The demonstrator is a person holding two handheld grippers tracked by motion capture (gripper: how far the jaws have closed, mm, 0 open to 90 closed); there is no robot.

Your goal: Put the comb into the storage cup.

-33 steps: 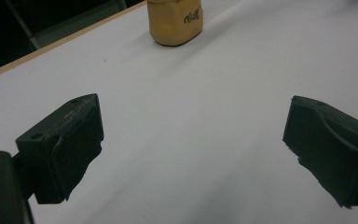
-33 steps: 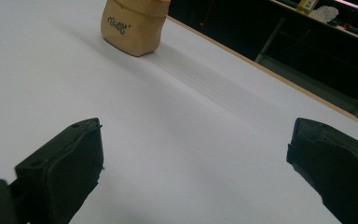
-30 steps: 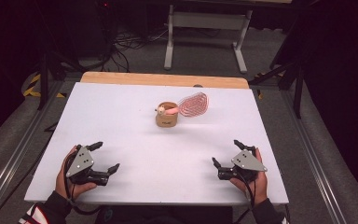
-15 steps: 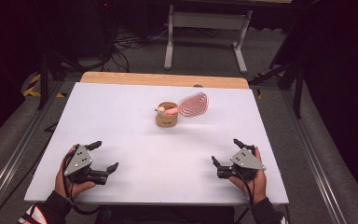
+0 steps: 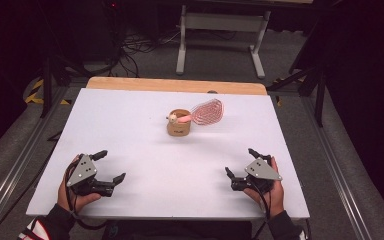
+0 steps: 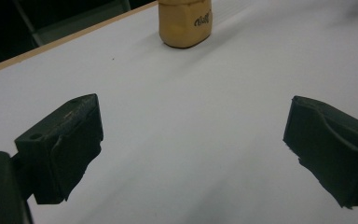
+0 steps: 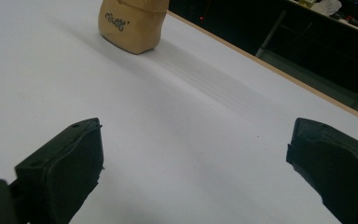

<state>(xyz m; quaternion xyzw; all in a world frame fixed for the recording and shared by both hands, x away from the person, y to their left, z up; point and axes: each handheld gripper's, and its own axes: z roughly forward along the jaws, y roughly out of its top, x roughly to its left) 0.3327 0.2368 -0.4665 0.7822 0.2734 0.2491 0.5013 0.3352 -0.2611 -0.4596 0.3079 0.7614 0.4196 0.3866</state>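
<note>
White tabletop (image 5: 145, 125) carries everything. Both grippers rest low on its near part, each held in a hand, well apart from one another.

Left gripper (image 5: 109, 166) sits at the near left. Its jaws stand wide, with nothing between them but bare table; the left gripper view shows the same broad gap. A grey plate (image 5: 81, 169) tops it, and a cable trails back toward the sleeve.

Right gripper (image 5: 241, 162) sits at the near right, its jaws likewise spread wide and empty, bare table between them in the right gripper view. It has a grey plate (image 5: 262, 169) of its own.

Ahead of both grippers, roughly midway between them and well beyond their tips, stands a tan cup (image 5: 179, 124), upright. From the left gripper it lies forward and to the right; from the right gripper, forward and to the left. In the left gripper view the cup (image 6: 185, 21) stands at the top, above the gap between the jaws; in the right gripper view it (image 7: 133, 25) stands at the top left. Dark lettering marks its side.

A pink whisk (image 5: 207, 111) leans out of the cup, its handle at the rim and its wire head tilted toward the right gripper's side, away from both grippers. Whether the head touches the table cannot be told.
</note>
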